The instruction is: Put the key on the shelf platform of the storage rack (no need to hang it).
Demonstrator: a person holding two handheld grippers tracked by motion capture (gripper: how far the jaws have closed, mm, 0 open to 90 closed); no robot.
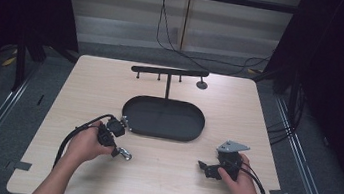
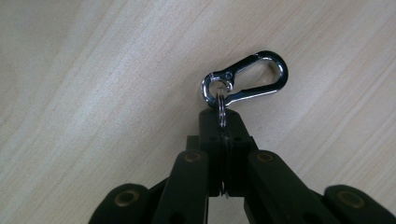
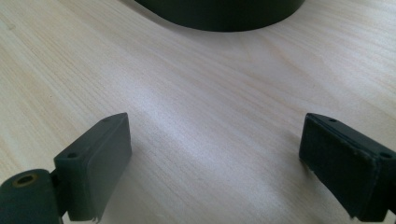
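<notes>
The left gripper (image 2: pixel 223 135) has its jaws closed on a key ring (image 2: pixel 221 111) that carries a silver carabiner (image 2: pixel 243 78), held just above the bench (image 1: pixel 84 95) near the black tray (image 1: pixel 163 118) and its stand (image 1: pixel 170 71). The right gripper (image 3: pixel 215 163) rests with jaws wide apart, gripping nothing. No brand or writing can be read anywhere

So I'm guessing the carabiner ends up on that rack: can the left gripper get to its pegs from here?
Probably yes. The left gripper, shut on the carabiner's ring, sits near the tray. The rack rises from the tray's far side, with only the low tray between.
</notes>
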